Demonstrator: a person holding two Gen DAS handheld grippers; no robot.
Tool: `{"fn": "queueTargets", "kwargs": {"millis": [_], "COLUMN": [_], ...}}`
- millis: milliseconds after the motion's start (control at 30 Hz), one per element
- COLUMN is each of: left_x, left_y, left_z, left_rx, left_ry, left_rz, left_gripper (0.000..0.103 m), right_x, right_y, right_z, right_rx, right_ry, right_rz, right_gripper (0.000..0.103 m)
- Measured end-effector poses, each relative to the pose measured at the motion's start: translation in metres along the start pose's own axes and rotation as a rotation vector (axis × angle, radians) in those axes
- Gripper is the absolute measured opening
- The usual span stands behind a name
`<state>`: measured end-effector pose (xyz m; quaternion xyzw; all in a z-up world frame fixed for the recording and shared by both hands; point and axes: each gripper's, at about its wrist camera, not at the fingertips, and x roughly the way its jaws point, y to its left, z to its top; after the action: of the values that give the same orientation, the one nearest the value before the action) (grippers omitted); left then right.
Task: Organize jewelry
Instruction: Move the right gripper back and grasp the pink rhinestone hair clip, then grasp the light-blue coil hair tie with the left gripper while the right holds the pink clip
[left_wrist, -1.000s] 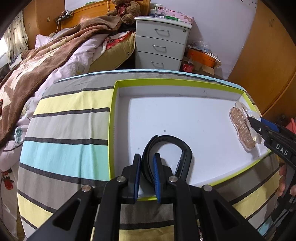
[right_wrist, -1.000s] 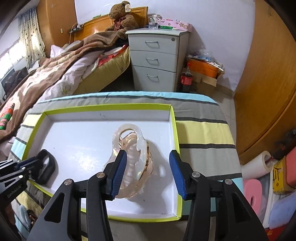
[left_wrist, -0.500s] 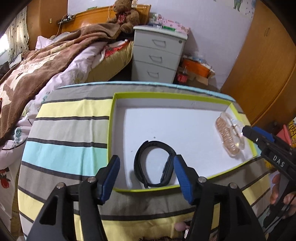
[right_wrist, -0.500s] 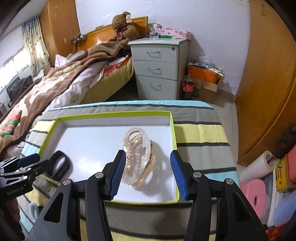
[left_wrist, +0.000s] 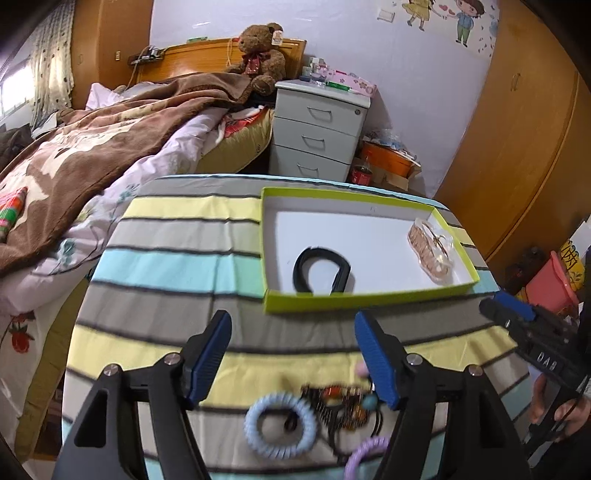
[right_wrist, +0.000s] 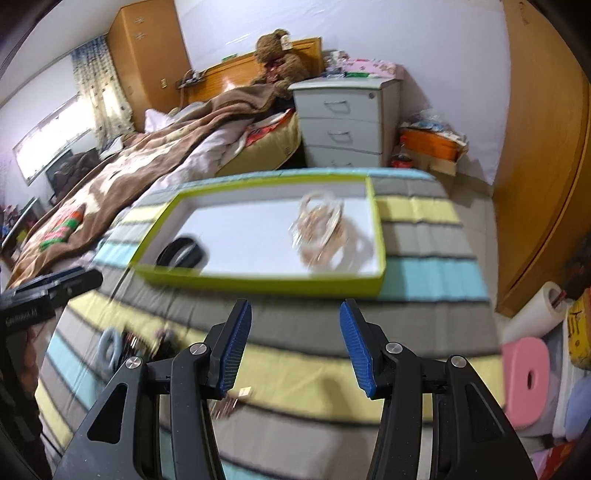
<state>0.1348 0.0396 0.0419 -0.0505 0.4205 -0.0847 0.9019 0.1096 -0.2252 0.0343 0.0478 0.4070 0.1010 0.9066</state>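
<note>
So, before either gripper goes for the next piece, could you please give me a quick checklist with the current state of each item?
1. Left gripper open and empty: ok.
2. Right gripper open and empty: ok.
3. Black band lying inside the green-rimmed tray: ok.
4. Clear hair claw inside the tray, apart from the band: ok.
5. Loose pile with the pale blue coil tie in front of the left gripper: ok.
6. Pieces in the pile untangled: cannot tell, blurred.
</note>
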Motion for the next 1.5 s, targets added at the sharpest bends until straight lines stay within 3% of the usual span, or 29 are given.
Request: {"fn": "queueTargets", "kwargs": {"millis": [267, 600, 900, 1067, 1200, 1500], "left_x": [-0.027, -0.038, -0.033, -0.03, -0.027, -0.025], "left_y": [0.017, 0.031, 0.04, 0.043, 0.044, 0.045], "left_z": [-0.039, -0.068, -0.075, -0.077, -0.079, -0.079], "left_rx": [-0.056, -0.08, -0.105, -0.121, -0.13, -0.13], "left_ry": [-0.033, -0.031, -0.006, 0.0, 0.011, 0.027], "left_rz": [-0.008, -0.001, -0.004, 0.003, 0.007, 0.017], "left_gripper": [0.074, 0.075, 0.075, 0.075, 0.075, 0.076], "right_x": [-0.003, 0.015, 0.029, 0.033, 0.03, 0.024], "right_y": [0.016, 0.039, 0.058, 0.07, 0.072, 0.064], "right_z": [-0.039, -0.058, -0.047, -0.05, -0.055, -0.058], "right_rx": [0.041, 0.144, 0.142, 0.054, 0.033, 0.015], "right_ry": [0.052, 0.131, 0.106, 0.098, 0.079, 0.068], "right_rz": [0.067, 0.088, 0.019, -0.04, -0.087, -0.059], "right_gripper": [0.051, 0.051, 0.051, 0.051, 0.041, 0.04]}}
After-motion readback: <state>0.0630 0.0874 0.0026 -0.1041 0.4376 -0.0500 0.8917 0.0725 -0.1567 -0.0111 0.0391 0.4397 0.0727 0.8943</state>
